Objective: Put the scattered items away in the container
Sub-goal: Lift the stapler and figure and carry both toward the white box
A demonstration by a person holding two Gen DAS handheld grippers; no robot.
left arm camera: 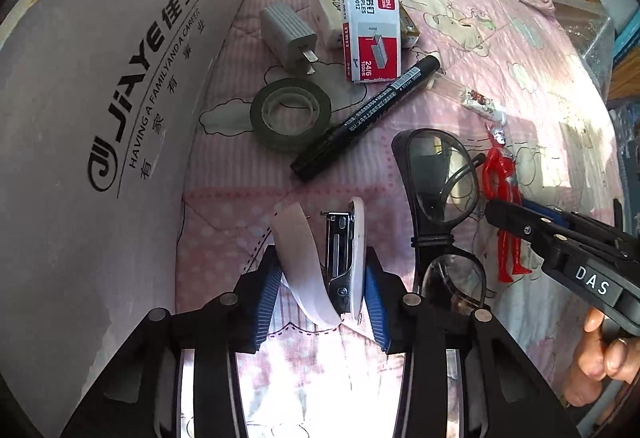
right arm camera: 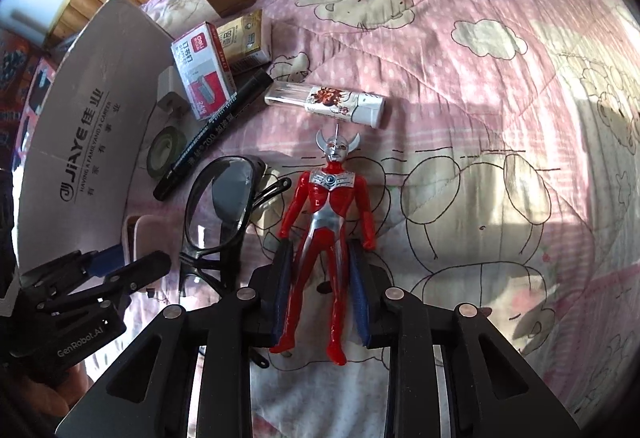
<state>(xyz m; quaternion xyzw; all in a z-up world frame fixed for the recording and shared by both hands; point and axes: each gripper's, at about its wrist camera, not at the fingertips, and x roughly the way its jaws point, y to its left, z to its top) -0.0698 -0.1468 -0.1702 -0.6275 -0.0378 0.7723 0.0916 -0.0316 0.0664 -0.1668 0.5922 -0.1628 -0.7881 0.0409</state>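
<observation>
left hand-held gripper [left arm camera: 322, 270] pinching white stapler [left arm camera: 340, 262], box wall [left arm camera: 100, 117] to its left | right hand-held gripper [right arm camera: 321, 270] spread, straddling red figure [right arm camera: 326, 222] on bed quilt [right arm camera: 460, 77]; glasses [right arm camera: 220, 205] to its left

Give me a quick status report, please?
Left gripper shut on stapler. Right gripper open astride red figure. Glasses crowd its left.

We see pink cartoon quilt [right arm camera: 460, 85] carrying red figure [right arm camera: 326, 213], glasses [right arm camera: 218, 205], marker [left arm camera: 366, 113], tape roll [left arm camera: 290, 113], staples box [left arm camera: 370, 31], grey cardboard box [left arm camera: 100, 141].
</observation>
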